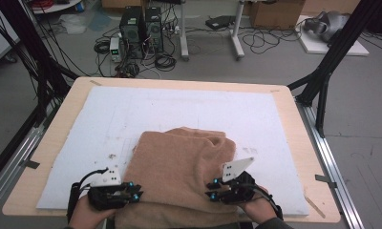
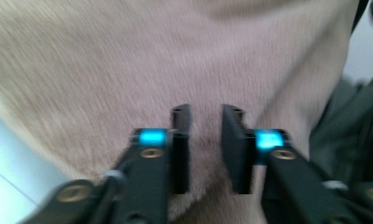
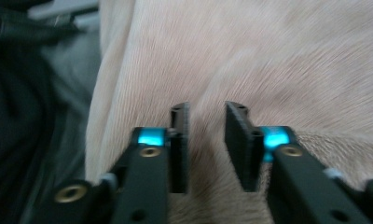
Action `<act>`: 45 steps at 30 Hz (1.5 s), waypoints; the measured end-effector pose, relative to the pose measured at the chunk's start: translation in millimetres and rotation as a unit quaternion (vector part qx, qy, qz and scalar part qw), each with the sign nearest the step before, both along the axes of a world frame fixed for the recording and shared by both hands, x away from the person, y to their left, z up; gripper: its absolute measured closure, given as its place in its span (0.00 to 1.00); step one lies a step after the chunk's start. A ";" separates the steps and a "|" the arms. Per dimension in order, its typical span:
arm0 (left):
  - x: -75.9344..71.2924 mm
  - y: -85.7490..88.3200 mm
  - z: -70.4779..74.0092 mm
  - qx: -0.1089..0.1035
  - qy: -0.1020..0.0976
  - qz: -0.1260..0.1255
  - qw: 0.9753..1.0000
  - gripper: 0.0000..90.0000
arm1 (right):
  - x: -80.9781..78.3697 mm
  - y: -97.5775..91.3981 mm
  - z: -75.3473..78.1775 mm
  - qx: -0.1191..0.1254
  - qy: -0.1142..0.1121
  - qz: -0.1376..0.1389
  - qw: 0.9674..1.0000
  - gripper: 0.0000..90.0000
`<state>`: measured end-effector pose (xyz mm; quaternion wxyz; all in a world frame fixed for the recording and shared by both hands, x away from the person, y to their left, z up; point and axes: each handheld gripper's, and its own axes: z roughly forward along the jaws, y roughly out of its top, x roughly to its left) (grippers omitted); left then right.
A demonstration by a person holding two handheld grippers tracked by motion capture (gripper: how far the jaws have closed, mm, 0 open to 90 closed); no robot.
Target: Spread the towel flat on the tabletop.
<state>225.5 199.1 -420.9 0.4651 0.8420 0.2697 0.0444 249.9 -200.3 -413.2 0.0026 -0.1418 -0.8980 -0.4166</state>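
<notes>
At near edge of table (image 1: pixel 294 114): tan sweater (image 1: pixel 179 176) on white sheet (image 1: pixel 132 109), hem overhanging. Left gripper (image 1: pixel 137 194) and right gripper (image 1: pixel 209 187) flank it, jaws apart, gripping nothing. Apparently between grips while folding; next needs fresh pinches on near edge.

Grey floor (image 1: pixel 46 102) all round, scuffed, even flat light. Wooden table (image 1: pixel 294 119) mid-frame, white sheet (image 1: pixel 179 105) covering most of its top. Top centre: two black computer towers (image 1: pixel 141 31) standing on the floor, tangled cables (image 1: pixel 132 62) around them, white desk legs (image 1: pixel 234 33) just to their right. Cardboard box (image 1: pixel 275 13) upper right, white board (image 1: pixel 337 45) beside it. Black frame struts (image 1: pixel 339 45) slant down at both upper corners; metal rails (image 1: pixel 332 167) along the table's sides
</notes>
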 end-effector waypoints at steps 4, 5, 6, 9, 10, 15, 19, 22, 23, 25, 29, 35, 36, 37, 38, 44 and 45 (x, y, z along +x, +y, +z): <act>24.2 -4.5 17.9 -0.021 -0.027 0.025 0.999 0.62 | 22.1 -6.5 11.0 0.002 -0.023 -0.033 0.999 0.65; 31.5 -6.6 20.0 -0.011 -0.038 0.038 0.998 0.59 | 29.6 -8.1 10.1 -0.005 -0.023 -0.045 0.999 0.63; 37.4 -7.9 20.6 -0.007 -0.043 0.046 0.998 0.55 | 37.7 -10.1 8.1 -0.013 -0.025 -0.053 0.998 0.63; 60.2 -14.9 11.5 0.029 -0.044 0.070 0.996 0.53 | 55.8 -10.4 -2.1 -0.023 -0.014 -0.070 0.997 0.61; 66.1 -17.1 5.7 0.043 -0.029 0.066 0.996 0.53 | 59.7 -9.1 -6.4 -0.031 -0.007 -0.072 0.997 0.61; 69.5 -23.0 -19.9 0.083 0.001 0.051 0.995 0.77 | 63.6 -5.2 -25.8 -0.049 0.006 -0.066 0.997 0.77; 57.6 -13.5 -21.5 0.065 -0.005 0.058 0.996 0.99 | 61.4 -8.5 -26.0 -0.046 0.007 -0.054 0.997 0.93; 46.2 -7.1 -20.2 0.076 -0.002 0.043 0.996 1.00 | 54.8 -7.3 -20.9 -0.041 0.007 -0.041 0.998 0.94; 41.6 -4.5 -20.4 0.076 -0.003 0.042 0.996 1.00 | 51.2 -6.7 -19.1 -0.042 0.005 -0.037 0.998 0.94; 32.1 0.9 -21.5 0.069 0.000 0.039 0.997 1.00 | 44.8 -6.6 -17.4 -0.043 0.001 -0.033 0.999 0.94; 16.1 8.0 -22.7 0.051 0.012 0.035 0.998 1.00 | 36.7 -9.2 -20.4 -0.040 0.008 -0.031 0.999 0.94; 31.8 3.9 -4.2 0.029 -0.018 0.052 0.998 0.78 | 43.1 -13.8 -16.0 -0.024 0.011 -0.060 0.998 0.72; 35.9 1.5 -1.9 0.030 -0.024 0.052 0.998 0.74 | 45.9 -13.1 -14.9 -0.025 0.010 -0.063 0.998 0.66; 43.0 -2.9 0.7 0.032 -0.036 0.055 0.997 0.71 | 48.2 -12.4 -14.6 -0.027 0.008 -0.069 0.997 0.58; 49.1 -7.2 2.0 0.037 -0.041 0.059 0.997 0.67 | 53.0 -11.2 -15.6 -0.031 0.011 -0.079 0.996 0.57; 76.2 -27.1 -13.4 0.098 -0.022 0.052 0.994 0.63 | 60.7 -6.0 -27.1 -0.042 0.006 -0.081 0.996 0.62; 75.9 -29.0 -16.8 0.110 -0.034 0.054 0.992 0.68 | 59.8 -6.5 -27.3 -0.042 0.007 -0.086 0.995 0.65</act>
